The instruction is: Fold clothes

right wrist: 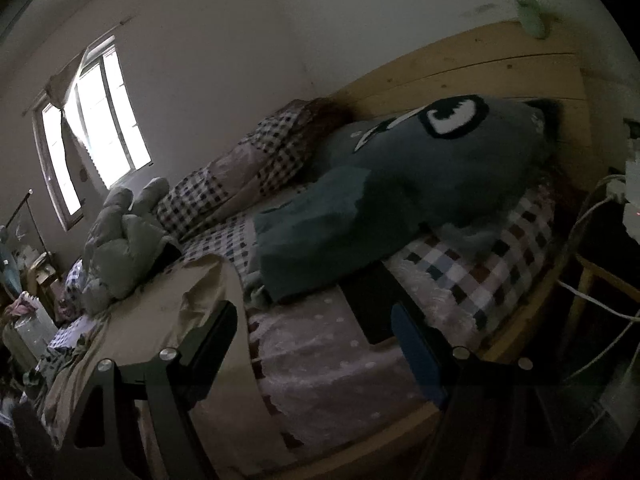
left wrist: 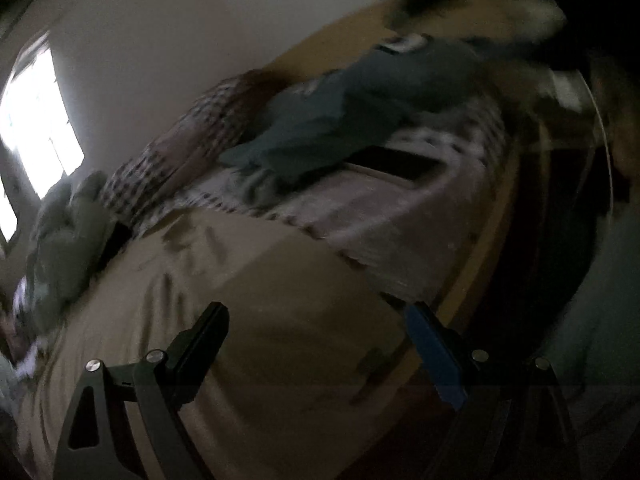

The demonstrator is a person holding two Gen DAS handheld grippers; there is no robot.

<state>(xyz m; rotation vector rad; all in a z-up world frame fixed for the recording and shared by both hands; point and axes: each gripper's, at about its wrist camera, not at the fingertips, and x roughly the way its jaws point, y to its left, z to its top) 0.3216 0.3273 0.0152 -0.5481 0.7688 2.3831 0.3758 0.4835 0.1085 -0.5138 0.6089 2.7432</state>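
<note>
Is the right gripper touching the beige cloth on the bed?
Cannot tell. In the right wrist view the right gripper has open jaws with nothing between them; its dark finger overlaps the beige cloth, but no gap or contact shows plainly.

Plush toy [right wrist: 420, 184] on bed [right wrist: 480, 272], quilt [right wrist: 240, 176] left, headboard [right wrist: 460, 76] behind.

Probably a home bedroom: wooden bed [right wrist: 480, 76], window [right wrist: 92, 128].

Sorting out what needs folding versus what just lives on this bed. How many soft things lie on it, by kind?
Beige garment, spread flat: 1
Teal plush toy with a big eye: 1
Grey-green plush toy: 1
Checked quilt, bunched by the wall: 1
Total: 4
</note>
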